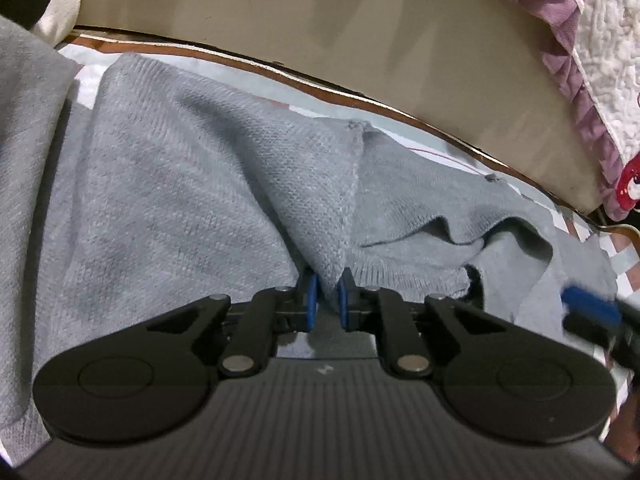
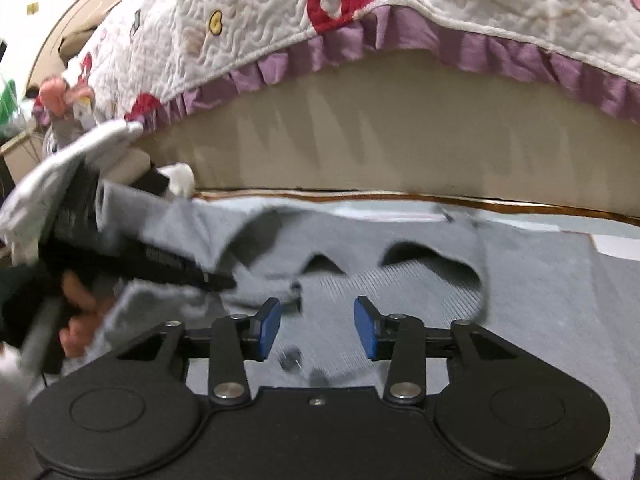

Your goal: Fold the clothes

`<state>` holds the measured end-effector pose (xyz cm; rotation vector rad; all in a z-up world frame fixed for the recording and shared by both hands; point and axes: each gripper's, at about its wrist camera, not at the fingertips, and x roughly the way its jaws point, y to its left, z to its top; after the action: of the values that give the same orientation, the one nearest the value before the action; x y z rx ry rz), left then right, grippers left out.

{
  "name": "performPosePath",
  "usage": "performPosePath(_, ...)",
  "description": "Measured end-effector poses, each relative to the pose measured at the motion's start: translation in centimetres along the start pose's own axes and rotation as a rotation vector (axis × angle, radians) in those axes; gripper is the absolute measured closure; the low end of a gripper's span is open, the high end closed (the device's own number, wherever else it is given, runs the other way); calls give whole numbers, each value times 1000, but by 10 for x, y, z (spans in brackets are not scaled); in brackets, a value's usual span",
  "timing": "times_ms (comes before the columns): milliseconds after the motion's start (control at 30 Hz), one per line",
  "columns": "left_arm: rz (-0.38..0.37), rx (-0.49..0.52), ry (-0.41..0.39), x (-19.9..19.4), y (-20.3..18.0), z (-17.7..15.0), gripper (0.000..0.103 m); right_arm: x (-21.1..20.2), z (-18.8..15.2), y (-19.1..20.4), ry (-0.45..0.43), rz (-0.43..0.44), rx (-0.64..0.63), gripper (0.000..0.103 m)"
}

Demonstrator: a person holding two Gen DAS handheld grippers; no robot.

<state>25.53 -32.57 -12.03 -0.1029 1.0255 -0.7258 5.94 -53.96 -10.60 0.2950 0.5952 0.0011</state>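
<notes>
Left wrist view: the left gripper (image 1: 328, 300) points down at a gray knitted sweater (image 1: 180, 184) that lies spread on a pale patterned mat (image 1: 624, 268) on the floor, just in front of a bed. Its two blue pads (image 1: 310, 300) are pinched together on a raised ridge of the knit, which rises in a peak away from the gripper, so the fabric is clamped and ready to be lifted and carried over as a fold. Beyond the sweater, toward the bed, runs the brown edge of the mat and then the cream side of the mattress (image 1: 360, 28). At the right edge of this view a blurred blue pad of the right gripper (image 1: 588, 308) shows beside the sweater's hem. Right wrist view: the right gripper (image 2: 318, 328) hovers low over the same sweater (image 2: 440, 292), its blue pads standing apart with only loose knit lying below and nothing pinched between them; it seems placed to take a second hold so the garment folds evenly. To its left a hand (image 2: 76, 320) holds the other tool, with gray cloth draped over it. A white quilt with red shapes and a purple frill (image 2: 360, 12) hangs over the bed above the sweater.
</notes>
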Motion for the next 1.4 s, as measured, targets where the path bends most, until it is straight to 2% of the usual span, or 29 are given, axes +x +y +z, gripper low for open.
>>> performPosePath(33,-5,-5,0,0,1,0,92,8,10,0,22,29,20,53)
performPosePath(100,-15,-15,1,0,4,1,92,27,29,1,67,86,58,42)
performPosePath(267,-25,-17,-4,0,6,-1,92,99,59,-4,262,114,156,41)
performPosePath(367,-33,-24,-6,0,8,-2,92,129,55,-15,376,63,252,41)
performPosePath(467,-26,-43,-14,-6,7,-2,92,139,42,-21,430,134,345,40)
performPosePath(533,-23,-39,-66,-21,4,-4,92,132,33,-17,392,157,331,43)
performPosePath(600,-16,9,-141,-37,-8,0,92,126,25,-14,354,179,318,69)
performPosePath(667,2,51,-200,-49,-18,6,92,118,15,-13,301,197,311,90)
performPosePath(767,37,90,-253,-61,-27,14,92,98,6,-29,103,252,418,93)
performPosePath(900,107,121,-239,-53,-22,8,92,78,8,-31,-43,271,429,94)
performPosePath(1000,121,62,-198,-45,-8,2,92,68,15,-24,-100,260,362,94)
performPosePath(1133,138,36,-182,-40,0,-2,92,59,25,-15,-143,227,253,94)
performPosePath(1333,141,55,-175,-37,-2,-4,92,49,22,2,-157,146,91,94)
performPosePath(1400,135,68,-177,-38,-4,-4,92,47,14,13,-136,122,2,94)
